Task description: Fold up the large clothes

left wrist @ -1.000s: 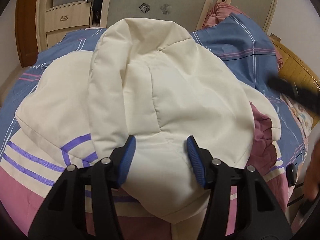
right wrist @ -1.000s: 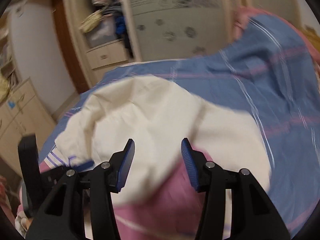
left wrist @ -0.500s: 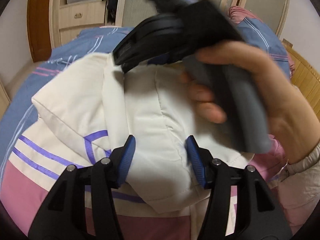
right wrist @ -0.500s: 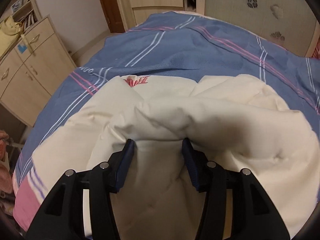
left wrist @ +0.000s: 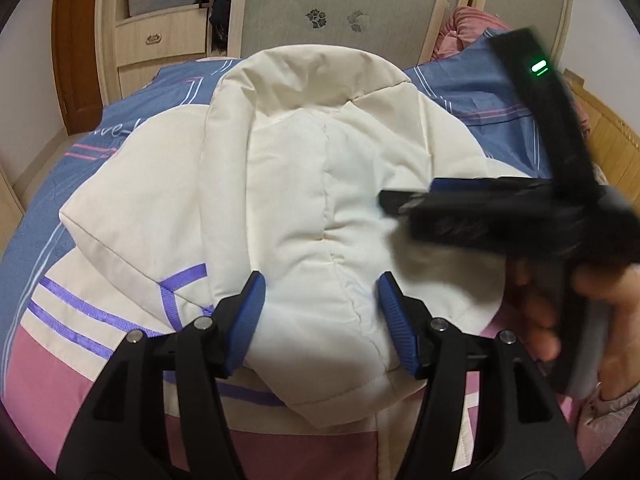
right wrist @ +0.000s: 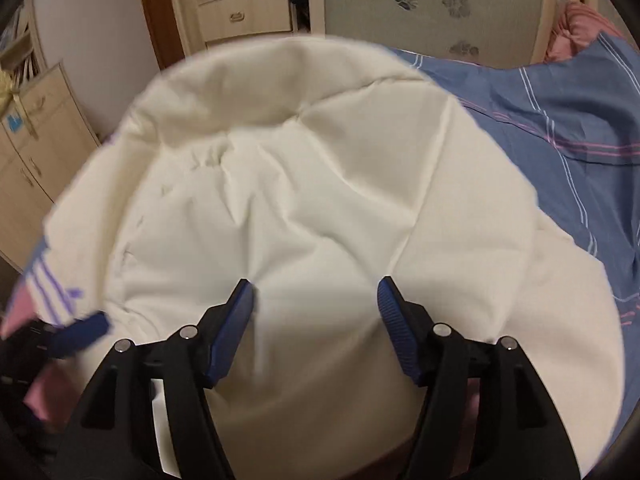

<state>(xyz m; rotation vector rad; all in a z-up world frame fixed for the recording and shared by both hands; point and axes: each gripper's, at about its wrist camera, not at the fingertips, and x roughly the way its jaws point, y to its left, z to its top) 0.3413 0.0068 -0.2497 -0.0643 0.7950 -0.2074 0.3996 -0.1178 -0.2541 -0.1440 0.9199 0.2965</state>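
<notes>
A cream padded jacket [left wrist: 320, 184] with purple stripes and a pink hem lies bunched on the bed. My left gripper [left wrist: 320, 312] is open, its blue pads either side of a cream fold low on the jacket. My right gripper [right wrist: 316, 312] is open above the cream fabric [right wrist: 304, 200]. It also shows in the left wrist view [left wrist: 500, 212], blurred, over the jacket's right side with the hand that holds it. The left gripper's blue fingertip [right wrist: 80, 332] shows at the lower left of the right wrist view.
The blue bedspread [left wrist: 472, 92] with pink and white lines lies under the jacket. A wardrobe with patterned doors [left wrist: 344, 4] and drawers [left wrist: 160, 36] stands behind the bed. A wooden headboard [left wrist: 608, 136] is at the right, a low cabinet [right wrist: 36, 152] at the left.
The right gripper has moved from the jacket's far top edge back to its right side. The cream fabric now lies rounder and closer under it. The left gripper has hardly moved.
</notes>
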